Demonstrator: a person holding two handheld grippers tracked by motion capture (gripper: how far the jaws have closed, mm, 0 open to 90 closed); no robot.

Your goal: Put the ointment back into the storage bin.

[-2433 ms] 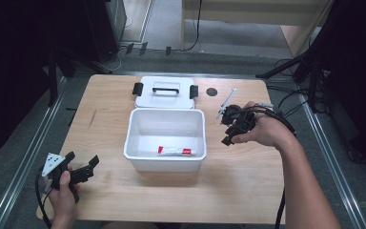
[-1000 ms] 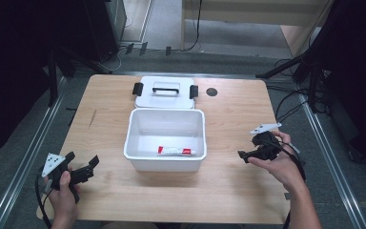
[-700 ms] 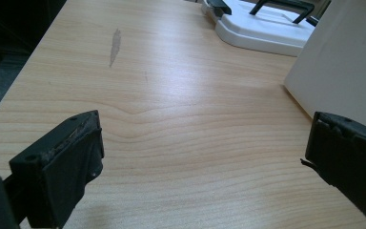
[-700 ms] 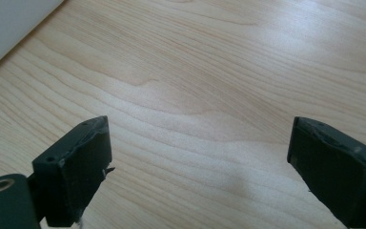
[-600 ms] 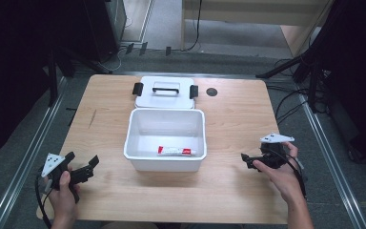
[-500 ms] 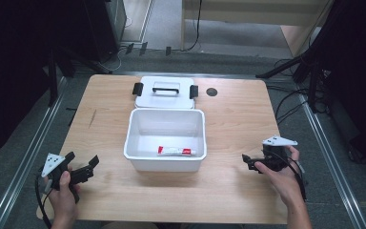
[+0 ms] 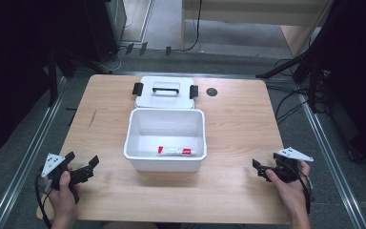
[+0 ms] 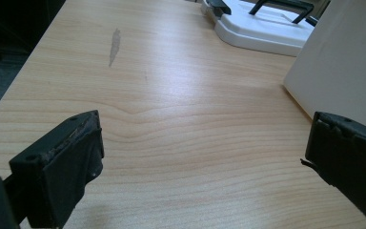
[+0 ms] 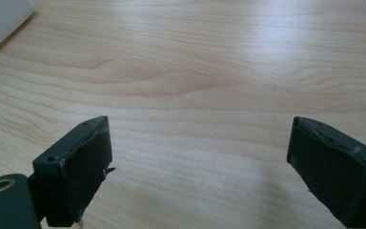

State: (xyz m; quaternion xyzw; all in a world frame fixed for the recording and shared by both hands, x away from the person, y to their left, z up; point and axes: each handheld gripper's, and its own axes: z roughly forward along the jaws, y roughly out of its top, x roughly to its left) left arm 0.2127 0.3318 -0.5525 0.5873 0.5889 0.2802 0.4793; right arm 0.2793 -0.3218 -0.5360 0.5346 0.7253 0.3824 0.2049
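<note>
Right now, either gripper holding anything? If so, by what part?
Nothing held. The left gripper and right gripper both have their jaws wide open over bare table. The tube lies in the bin, untouched.

Table (image 7: 238,119) fills frame centre. Bin (image 7: 138,143) sits mid-table, tube (image 7: 174,151) inside along its lower wall. Lid (image 7: 164,93) lies flat just above the bin, touching its upper rim. Left gripper (image 7: 78,167) at lower left of the table, right gripper (image 7: 259,168) at lower right, both well apart from the bin.
</note>
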